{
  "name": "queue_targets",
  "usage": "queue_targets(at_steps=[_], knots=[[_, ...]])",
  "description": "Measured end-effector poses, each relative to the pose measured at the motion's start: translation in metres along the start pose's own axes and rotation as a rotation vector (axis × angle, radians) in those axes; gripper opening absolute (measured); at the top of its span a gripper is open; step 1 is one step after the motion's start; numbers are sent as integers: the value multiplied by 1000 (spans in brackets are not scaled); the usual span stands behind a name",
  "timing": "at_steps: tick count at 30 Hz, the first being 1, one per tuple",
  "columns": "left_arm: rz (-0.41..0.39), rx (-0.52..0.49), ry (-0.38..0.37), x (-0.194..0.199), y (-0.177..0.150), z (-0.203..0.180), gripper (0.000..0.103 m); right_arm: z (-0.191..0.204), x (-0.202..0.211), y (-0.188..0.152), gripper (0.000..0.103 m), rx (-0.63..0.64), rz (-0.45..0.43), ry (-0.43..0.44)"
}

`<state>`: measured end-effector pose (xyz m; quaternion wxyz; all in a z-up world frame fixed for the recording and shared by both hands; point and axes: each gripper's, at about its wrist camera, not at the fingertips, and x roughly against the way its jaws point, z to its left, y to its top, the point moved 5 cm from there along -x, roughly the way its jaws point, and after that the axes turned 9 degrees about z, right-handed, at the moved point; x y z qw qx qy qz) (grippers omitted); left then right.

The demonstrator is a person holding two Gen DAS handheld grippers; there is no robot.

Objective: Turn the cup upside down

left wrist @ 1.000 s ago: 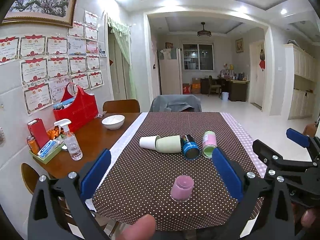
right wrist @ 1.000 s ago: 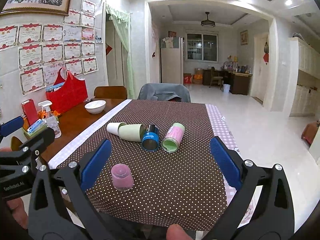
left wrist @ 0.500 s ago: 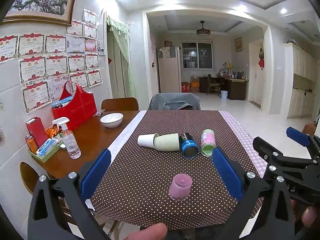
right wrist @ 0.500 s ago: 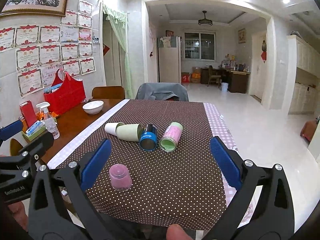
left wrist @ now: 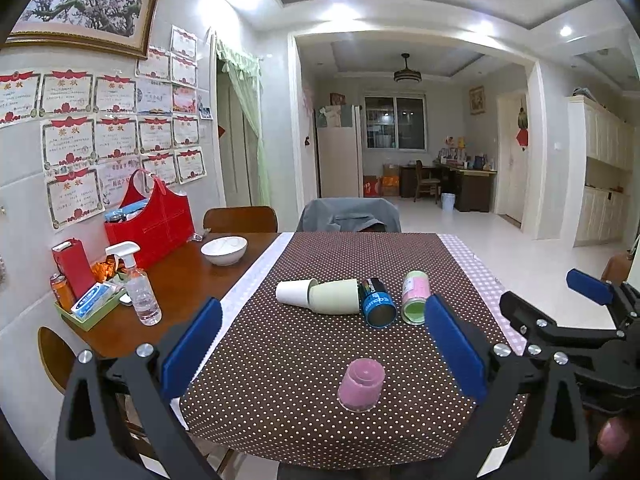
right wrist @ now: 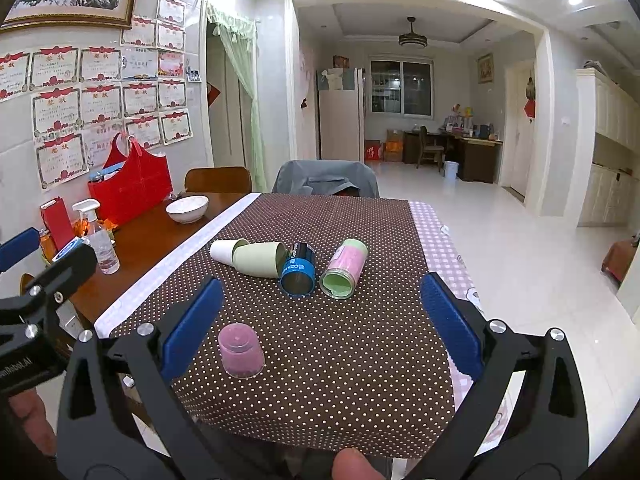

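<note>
Both tools hang wide open and hold nothing: left tool [left wrist: 323,350] and right tool [right wrist: 320,320] hover near the front edge of the table [right wrist: 152,240]. Between their blue pads, the pink cup [left wrist: 361,385] stands mouth-down on the dotted cloth [left wrist: 320,256]. Beyond the pink cup lie a white paper cup [left wrist: 295,291], green cup [left wrist: 335,297], blue can [left wrist: 377,307] and pink-green can [left wrist: 414,297], all on their sides

Brown polka-dot tablecloth [left wrist: 280,360] is spread over a wooden table [left wrist: 180,276]. On the bare wood at left: white bowl [left wrist: 223,250], spray bottle [left wrist: 138,288], red bag [left wrist: 150,220] against the wall. Certificates [left wrist: 80,128] are pinned on the left wall. A grey-draped chair [left wrist: 348,216] is seen at the far end.
</note>
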<state>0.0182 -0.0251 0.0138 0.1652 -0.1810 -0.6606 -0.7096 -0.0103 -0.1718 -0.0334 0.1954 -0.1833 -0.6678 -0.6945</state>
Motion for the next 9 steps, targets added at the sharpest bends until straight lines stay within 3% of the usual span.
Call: queue_targets(at_steps=[9], knots=[[48, -2, -23, -9, -3, -4, 99, -1, 0, 1, 97, -6, -6, 0]])
